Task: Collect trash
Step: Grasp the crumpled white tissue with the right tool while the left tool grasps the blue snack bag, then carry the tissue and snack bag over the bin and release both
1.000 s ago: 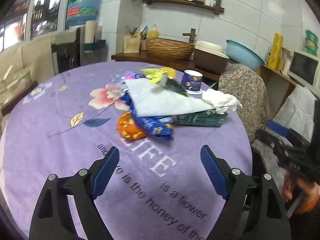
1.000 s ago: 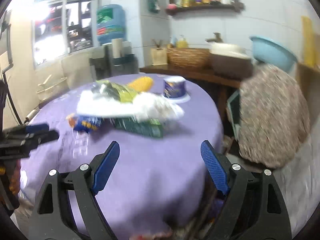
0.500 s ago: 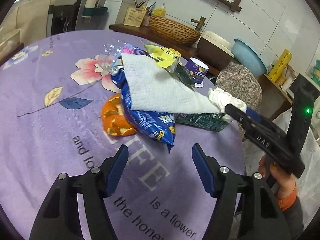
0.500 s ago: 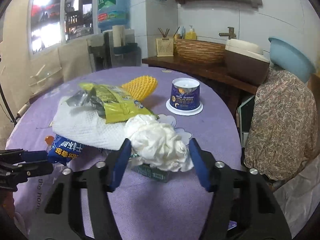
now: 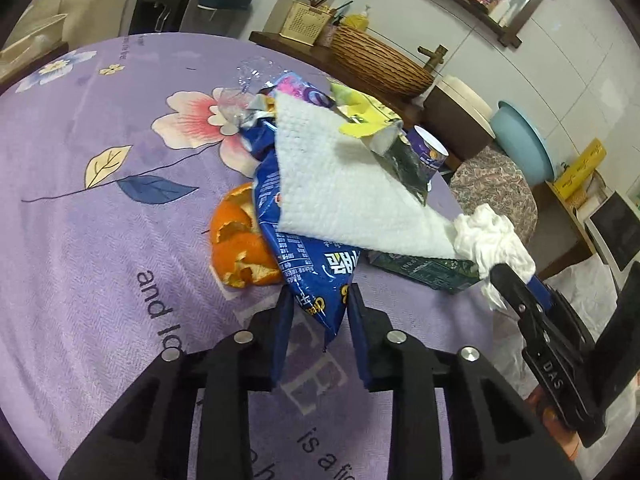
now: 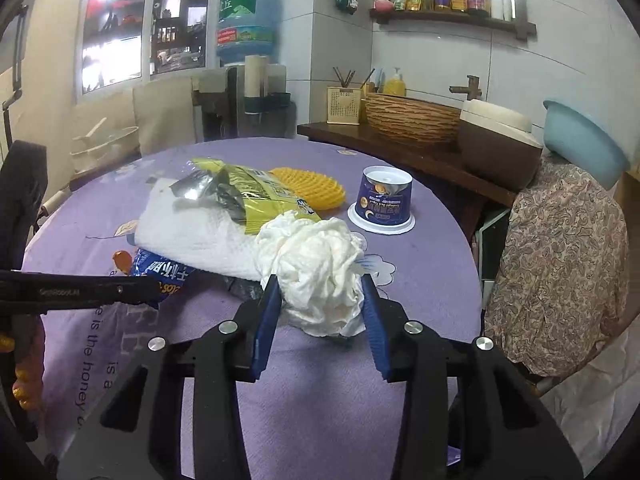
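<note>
Purple cloth with flowers and printed lettering covers the round worktop (image 5: 100, 208), and the trash sits heaped toward its far edge, the side nearest the wooden counter. Largest in the heap is a white paper towel (image 5: 340, 188), spread flat over the other pieces. Under it a blue snack bag (image 5: 316, 268) pokes out toward the near edge, its lower corner lying between the blue pads of the left gripper (image 5: 318, 312); those fingers have just been closing and now pinch the bag's end from both sides. A yellow snack bag (image 6: 256, 188) with a torn silver mouth lies on top of the towel. A crumpled white tissue (image 6: 316, 268) sits at the towel's corner toward the worktop's right edge, on a dark green carton (image 5: 424, 272). The right gripper (image 6: 320, 304) has just been closing too, and its fingers press the tissue's sides. Orange peel (image 5: 240, 248) lies just beside the blue bag. A yellow foam net (image 6: 312, 188) and an upturned purple cup (image 6: 382, 204) stand behind the heap, apart from it.
</note>
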`<control>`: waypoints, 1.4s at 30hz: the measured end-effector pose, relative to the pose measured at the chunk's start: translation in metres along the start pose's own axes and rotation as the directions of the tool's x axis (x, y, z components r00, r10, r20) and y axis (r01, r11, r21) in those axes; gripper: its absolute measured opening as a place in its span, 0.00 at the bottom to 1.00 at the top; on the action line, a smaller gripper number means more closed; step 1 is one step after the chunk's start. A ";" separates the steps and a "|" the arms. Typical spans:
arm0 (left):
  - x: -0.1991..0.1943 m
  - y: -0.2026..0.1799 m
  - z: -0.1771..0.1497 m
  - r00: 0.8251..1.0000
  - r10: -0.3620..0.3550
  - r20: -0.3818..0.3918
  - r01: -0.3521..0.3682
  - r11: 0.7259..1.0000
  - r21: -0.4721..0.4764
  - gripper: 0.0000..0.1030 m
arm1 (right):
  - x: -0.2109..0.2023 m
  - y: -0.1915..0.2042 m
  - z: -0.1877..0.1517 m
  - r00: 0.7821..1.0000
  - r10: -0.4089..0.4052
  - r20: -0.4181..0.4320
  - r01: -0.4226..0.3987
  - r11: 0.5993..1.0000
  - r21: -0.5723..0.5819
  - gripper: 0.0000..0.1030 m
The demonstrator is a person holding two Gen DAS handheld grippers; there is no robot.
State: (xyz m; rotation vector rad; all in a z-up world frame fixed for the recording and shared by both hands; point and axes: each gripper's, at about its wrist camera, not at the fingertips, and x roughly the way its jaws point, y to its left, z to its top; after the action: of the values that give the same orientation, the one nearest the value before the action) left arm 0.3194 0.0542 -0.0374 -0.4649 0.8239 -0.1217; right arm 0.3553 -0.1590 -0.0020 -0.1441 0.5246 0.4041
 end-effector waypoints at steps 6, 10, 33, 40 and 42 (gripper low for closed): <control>-0.022 0.004 -0.009 0.999 0.004 0.046 -0.005 0.999 0.034 0.10 | -0.019 0.008 -0.006 0.999 0.000 0.043 0.000 1.000 -0.006 0.39; -0.050 0.012 -0.020 0.995 -0.010 0.097 0.005 0.999 0.053 0.09 | -0.037 0.012 -0.011 0.997 0.033 0.065 -0.035 0.999 0.017 0.39; -0.125 -0.049 -0.057 0.955 -0.154 0.253 0.091 0.965 0.245 0.09 | -0.133 0.020 -0.057 0.982 0.035 0.185 -0.057 0.992 0.114 0.39; -0.087 -0.114 -0.073 0.957 -0.259 0.128 0.196 0.908 0.371 0.09 | -0.157 -0.032 -0.091 0.981 -0.119 0.150 0.084 0.972 0.218 0.39; -0.071 -0.129 -0.081 0.960 -0.271 0.075 0.222 0.894 0.389 0.09 | -0.162 -0.049 -0.106 0.978 -0.168 0.123 0.134 0.959 0.248 0.39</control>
State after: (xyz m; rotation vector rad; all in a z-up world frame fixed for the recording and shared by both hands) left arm 0.2220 -0.0697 0.0207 -0.2066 0.5930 -0.4758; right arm 0.1995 -0.2833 -0.0083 0.0770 0.4138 0.1971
